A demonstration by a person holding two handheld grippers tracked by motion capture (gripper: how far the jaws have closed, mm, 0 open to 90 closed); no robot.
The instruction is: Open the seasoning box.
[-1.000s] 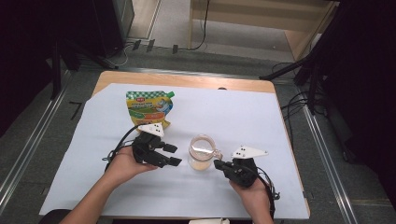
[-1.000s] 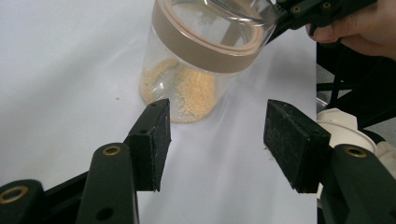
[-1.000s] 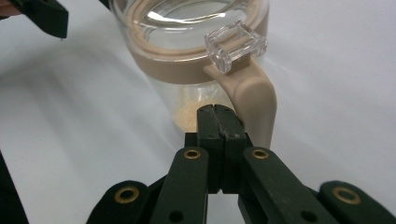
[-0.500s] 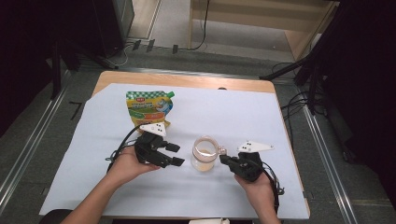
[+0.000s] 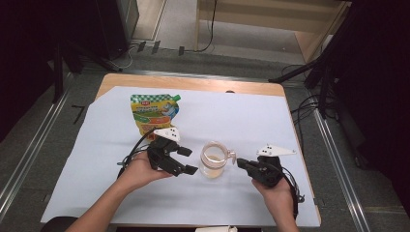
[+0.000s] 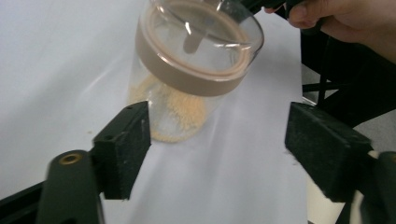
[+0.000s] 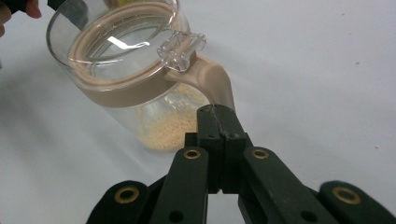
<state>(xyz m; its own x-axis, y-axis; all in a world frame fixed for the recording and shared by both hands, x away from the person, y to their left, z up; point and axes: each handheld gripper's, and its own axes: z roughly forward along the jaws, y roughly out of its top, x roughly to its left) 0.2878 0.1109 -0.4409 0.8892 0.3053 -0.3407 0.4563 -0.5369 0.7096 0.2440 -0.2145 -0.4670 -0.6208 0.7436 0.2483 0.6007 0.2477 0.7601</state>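
Note:
A clear glass jar (image 5: 212, 159) with a tan lid ring and tan handle stands on the white sheet and holds pale yellow grains at the bottom. My left gripper (image 5: 189, 161) is just left of it, and its jaws have just been opening. In the left gripper view the jar (image 6: 196, 51) stands ahead of the left gripper (image 6: 217, 144), whose pads are wide apart and not pressing on it. My right gripper (image 5: 238, 162) is on the jar's right. In the right gripper view the right gripper (image 7: 217, 112) is shut, tips at the lower end of the jar's (image 7: 126, 70) handle (image 7: 212, 81).
A green and yellow spouted pouch (image 5: 153, 112) lies flat behind the left hand. The white sheet (image 5: 251, 116) covers most of the wooden table (image 5: 193, 82). Cables and dark stands lie on the floor to the right. The other hand's fingers (image 6: 336, 18) are beyond the jar.
The left gripper's jaws have spread wider beside the jar. The right hand has shifted a little to the right, and the jar has moved slightly right with it.

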